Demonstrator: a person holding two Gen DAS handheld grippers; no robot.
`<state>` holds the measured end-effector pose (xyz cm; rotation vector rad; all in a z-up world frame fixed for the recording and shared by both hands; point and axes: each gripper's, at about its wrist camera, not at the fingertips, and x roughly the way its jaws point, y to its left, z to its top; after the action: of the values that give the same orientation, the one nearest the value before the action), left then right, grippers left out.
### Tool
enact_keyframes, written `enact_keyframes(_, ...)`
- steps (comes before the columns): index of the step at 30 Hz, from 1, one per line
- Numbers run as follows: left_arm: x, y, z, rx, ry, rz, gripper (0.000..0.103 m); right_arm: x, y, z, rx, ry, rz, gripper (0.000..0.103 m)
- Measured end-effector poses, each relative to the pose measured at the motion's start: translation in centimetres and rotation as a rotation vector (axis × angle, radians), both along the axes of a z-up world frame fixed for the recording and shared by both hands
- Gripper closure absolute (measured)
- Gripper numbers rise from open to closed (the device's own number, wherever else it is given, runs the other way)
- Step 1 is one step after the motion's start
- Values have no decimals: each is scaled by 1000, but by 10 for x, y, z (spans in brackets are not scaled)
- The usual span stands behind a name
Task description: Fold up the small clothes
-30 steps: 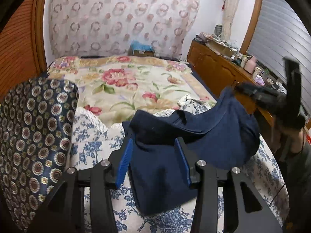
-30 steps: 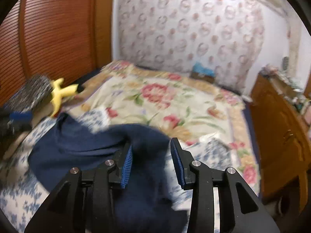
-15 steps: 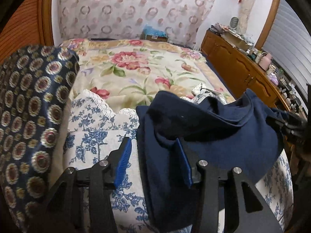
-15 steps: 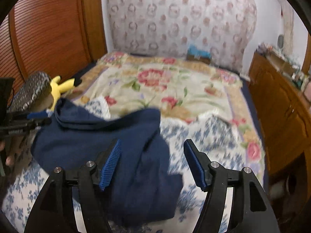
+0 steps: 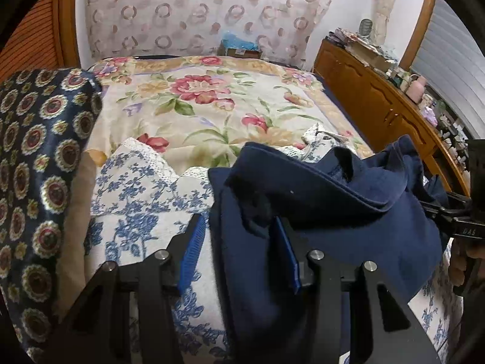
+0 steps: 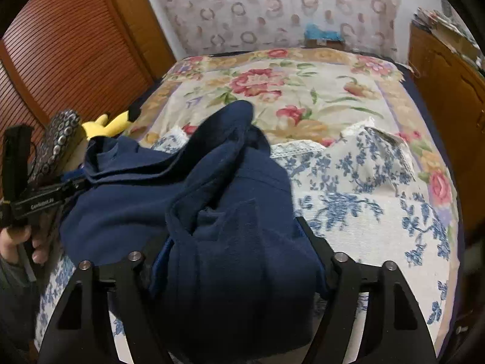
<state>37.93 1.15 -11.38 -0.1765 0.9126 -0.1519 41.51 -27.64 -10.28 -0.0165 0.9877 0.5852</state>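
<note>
Navy cloth fills the right tongs (image 6: 232, 233): jaws just opened wide, garment (image 6: 136, 212) bunched between them, not pinched as far as the pads show. Left tongs (image 5: 238, 233) stand part open; the garment edge drapes over the right finger and the left pad is bare. Garment lies crumpled on the blue-flowered sheet (image 5: 136, 200) at the near end of the bed. Progress: looks early, no neat fold visible; it wants spreading flat, then folding. Containers: only a small box (image 5: 239, 50) at the far wall, blue stuff on top, contents unclear.
</note>
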Motion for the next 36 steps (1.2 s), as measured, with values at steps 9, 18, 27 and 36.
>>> enact_keyframes(9, -12, 5, 17, -101, -57, -33, 96, -18, 6, 12, 50, -58, 78, 81)
enact_keyframes(18, -75, 16, 83, -138, -222, -24, 96, -60, 21, 73, 86, -237, 106, 84)
enact_keyframes(27, -153, 73, 137, -133, -379, 57, 96, -82, 70, 133, 86, -336, 243, 84)
enact_keyframes(36, -214, 145, 142, -98, -420, 209, 96, -96, 181, 175, 25, -426, 471, 84)
